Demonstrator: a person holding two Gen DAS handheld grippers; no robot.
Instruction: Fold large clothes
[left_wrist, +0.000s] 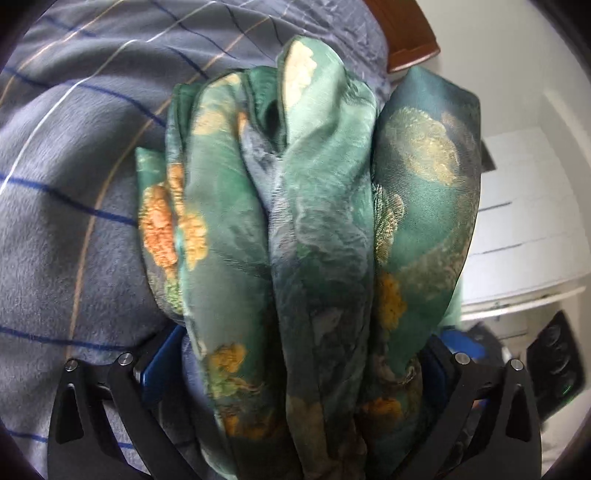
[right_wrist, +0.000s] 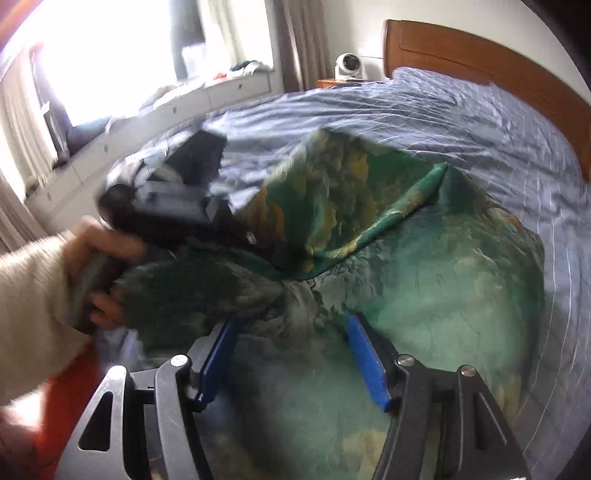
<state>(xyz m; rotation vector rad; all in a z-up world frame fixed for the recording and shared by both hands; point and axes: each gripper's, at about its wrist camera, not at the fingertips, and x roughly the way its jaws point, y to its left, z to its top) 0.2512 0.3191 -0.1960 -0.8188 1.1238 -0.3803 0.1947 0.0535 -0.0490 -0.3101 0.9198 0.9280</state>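
Observation:
The garment is a thin green cloth (left_wrist: 314, 221) printed with orange and yellow flowers. In the left wrist view a thick bunch of its folds fills the space between the blue pads, and my left gripper (left_wrist: 306, 350) is shut on it. The right wrist view shows the same cloth (right_wrist: 443, 295) spread on the bed, with one part lifted and draped from the left gripper (right_wrist: 255, 236), which a hand (right_wrist: 99, 251) holds. My right gripper (right_wrist: 291, 325) hovers over the flat part, open, its blue fingers (right_wrist: 365, 354) apart with nothing pinched.
A grey-blue striped bed cover (right_wrist: 480, 122) lies under the cloth. A wooden headboard (right_wrist: 480, 51) closes off the far side. A white window seat with drawers (right_wrist: 166, 110) runs along the left. A small fan (right_wrist: 347, 66) stands on a bedside table. White drawers (left_wrist: 524, 229) stand beside the bed.

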